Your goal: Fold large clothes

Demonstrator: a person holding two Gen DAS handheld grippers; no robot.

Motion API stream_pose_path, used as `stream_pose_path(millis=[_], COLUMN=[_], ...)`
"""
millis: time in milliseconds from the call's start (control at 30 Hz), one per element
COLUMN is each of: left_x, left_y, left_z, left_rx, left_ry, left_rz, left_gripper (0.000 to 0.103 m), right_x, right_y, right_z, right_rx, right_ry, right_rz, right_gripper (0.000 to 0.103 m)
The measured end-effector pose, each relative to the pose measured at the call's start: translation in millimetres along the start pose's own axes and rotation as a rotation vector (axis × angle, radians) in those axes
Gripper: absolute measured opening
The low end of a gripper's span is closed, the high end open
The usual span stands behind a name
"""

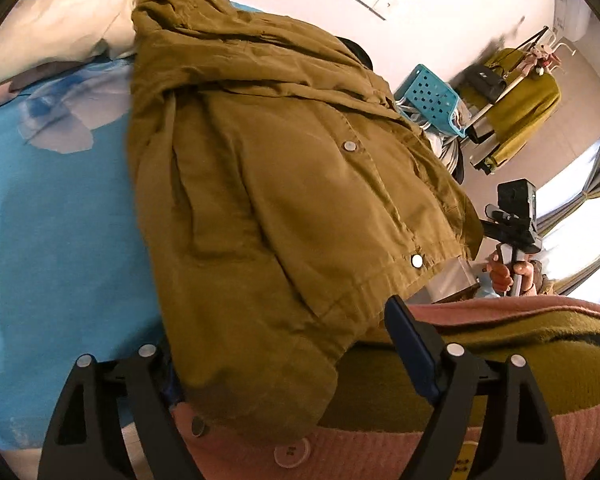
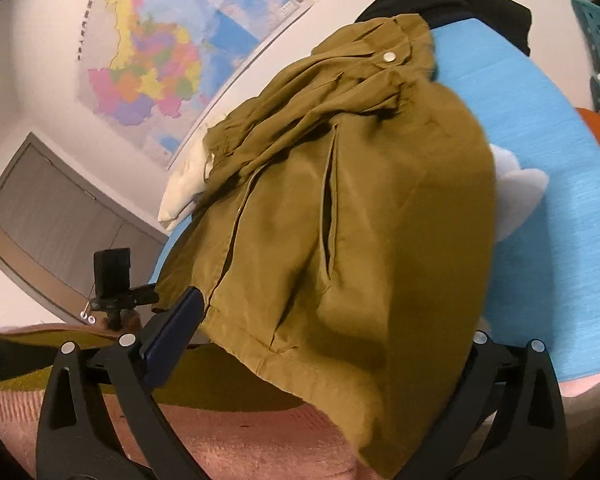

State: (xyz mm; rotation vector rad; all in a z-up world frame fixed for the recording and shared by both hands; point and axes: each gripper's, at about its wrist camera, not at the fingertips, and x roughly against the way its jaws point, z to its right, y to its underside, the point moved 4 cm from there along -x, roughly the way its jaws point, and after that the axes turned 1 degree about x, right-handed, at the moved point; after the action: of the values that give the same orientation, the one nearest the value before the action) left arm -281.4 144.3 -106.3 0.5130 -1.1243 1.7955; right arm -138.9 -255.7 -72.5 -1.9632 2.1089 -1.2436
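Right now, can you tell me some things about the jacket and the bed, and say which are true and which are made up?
1. The jacket is olive-brown. True.
2. The jacket hangs on a hanger. False: it lies spread on the blue bedsheet.
3. The jacket has round metal snaps. True.
4. The left gripper is squeezed shut. False: its fingers stand wide apart, with the jacket's near edge lying between them.
5. A map hangs on the wall. True.
6. The basket past the jacket is red. False: it is teal with holes.
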Motion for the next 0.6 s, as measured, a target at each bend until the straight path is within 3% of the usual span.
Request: stream_pose_path(millis=[33,100,133,200,267,300,433,500,567,600], left_x=[-4,-4,-6,-8,-10,-9,15,35,44,43], left_y=[-1,-6,-9,-14,-19,-20,-24,-27,-27,-25], left_z=[0,0,-2,-7,-14,-17,-9,-3,0,-2], left_rx=[0.004,0.021,0.042,0.078,0.128,0.160,0.152,0.141,0.114,0.108], left_ry=[-0.011,-0.026,-0.036,-0.090,-0.104,-0.085,-0.077,-0.046,-0.059,-0.069], left_rz=[-0.009,0.009,0.016,0.029,0.025,0.028,0.095,0.145,0.163,0.146], left_gripper=[0.082,0.076,0.072,0.040,0.018,0.013,0.007,0.007,0.007,0.007], right_x=[1,2,0,-3,-3,-1,22,36,38,36], right_y=[0,1,1,2,2,2,-3,-6,-3,0], right_z=[-2,-6,-8,-11,-10,-8,-15,-26,-26,-23], right_rx=[0.000,0.005,0.009,0.027,0.018,0.006,0.001,0.046,0.064,0.058], right_ry=[-0.029,-0.047,-0.048,-0.016,-0.006,-0.005,-0.055,-0.097,-0.070,-0.076], right_rz=[0.006,0.021,0.016,0.009,0.013,0.021,0.098,0.139,0.116,0.095], right_gripper=[0.082,0.072,0.058,0.039,0.021,0.013,0.006,0.009,0.025,0.046])
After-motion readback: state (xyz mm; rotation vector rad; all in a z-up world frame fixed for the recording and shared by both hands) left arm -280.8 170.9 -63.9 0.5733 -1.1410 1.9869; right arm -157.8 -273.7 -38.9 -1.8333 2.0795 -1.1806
